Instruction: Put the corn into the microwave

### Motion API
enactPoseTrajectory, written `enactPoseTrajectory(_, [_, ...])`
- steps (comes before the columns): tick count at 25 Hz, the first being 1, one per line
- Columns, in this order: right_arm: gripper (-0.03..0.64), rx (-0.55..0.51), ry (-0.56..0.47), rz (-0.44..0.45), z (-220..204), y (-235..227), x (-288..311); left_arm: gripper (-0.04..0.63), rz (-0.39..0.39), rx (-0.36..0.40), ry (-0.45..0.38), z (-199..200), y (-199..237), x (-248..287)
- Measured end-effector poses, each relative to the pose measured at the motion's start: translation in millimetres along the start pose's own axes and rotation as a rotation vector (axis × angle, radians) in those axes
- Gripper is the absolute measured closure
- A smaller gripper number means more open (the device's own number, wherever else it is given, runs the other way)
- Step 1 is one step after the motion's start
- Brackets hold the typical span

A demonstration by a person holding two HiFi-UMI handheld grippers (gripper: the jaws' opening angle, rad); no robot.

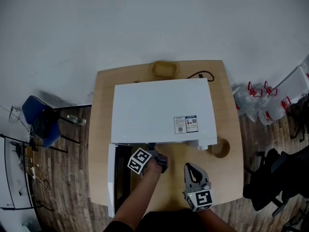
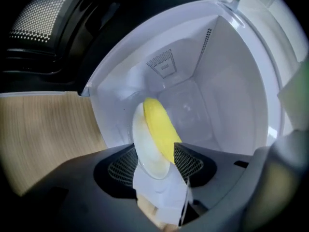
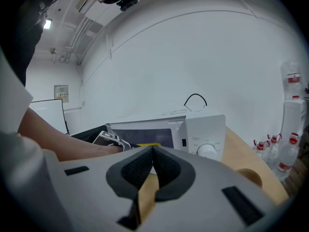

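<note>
Corn (image 2: 158, 124) on a white plate (image 2: 147, 153) inside the open microwave (image 1: 161, 110).
Left gripper (image 2: 153, 159) jaws stand apart, either side of the plate; right gripper (image 3: 152, 164), nearer, has its jaws together, empty.

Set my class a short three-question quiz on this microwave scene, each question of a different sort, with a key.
1. True or false: the door of the microwave is closed.
2. Which gripper has its jaws together: A) left, B) right?
3. Fill in: the left gripper reaches into the microwave, where a yellow ___ lies on the white plate.
Key: 1 false, the door stands open; 2 B, the right gripper; 3 corn.
</note>
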State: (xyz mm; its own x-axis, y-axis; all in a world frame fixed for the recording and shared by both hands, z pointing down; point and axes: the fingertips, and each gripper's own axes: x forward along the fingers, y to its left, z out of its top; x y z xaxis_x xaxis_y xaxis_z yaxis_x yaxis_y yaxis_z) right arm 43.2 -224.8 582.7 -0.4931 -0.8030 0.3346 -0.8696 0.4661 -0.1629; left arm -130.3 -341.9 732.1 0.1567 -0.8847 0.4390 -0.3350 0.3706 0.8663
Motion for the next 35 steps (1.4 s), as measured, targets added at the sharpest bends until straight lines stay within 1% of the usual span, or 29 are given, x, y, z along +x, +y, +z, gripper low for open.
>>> enactPoseTrajectory(6, [0.560, -0.004, -0.004, 0.011, 2.3, -1.8, 1.0, 0.376, 0.039, 0.151, 0.037, -4.3, -2.1, 0.6])
enactPoseTrajectory(13, [0.560, -0.005, -0.008, -0.004, 3.7, -12.2, 0.0, 0.351, 0.048, 0.267, 0.059, -9.7, -2.4, 0.4])
enactPoseTrajectory(14, [0.560, -0.005, -0.007, -0.007, 3.5, -12.8, -0.6, 0.347, 0.056, 0.274, 0.063, -10.2, -0.4, 0.0])
enactPoseTrajectory(17, [0.560, -0.003, -0.002, -0.009, 2.4, -12.5, -2.9, 0.308, 0.082, 0.262, 0.069, -12.6, 8.6, -2.2])
enactPoseTrajectory(28, [0.560, -0.011, -0.005, -0.003, 0.9, -5.4, -9.2, 0.308, 0.076, 0.293, 0.054, -7.0, 17.6, -10.9])
enactPoseTrajectory(35, [0.560, -0.010, -0.006, -0.001, -1.8, 2.4, -14.0, 0.308, 0.082, 0.360, 0.050, -2.0, 17.8, -20.1])
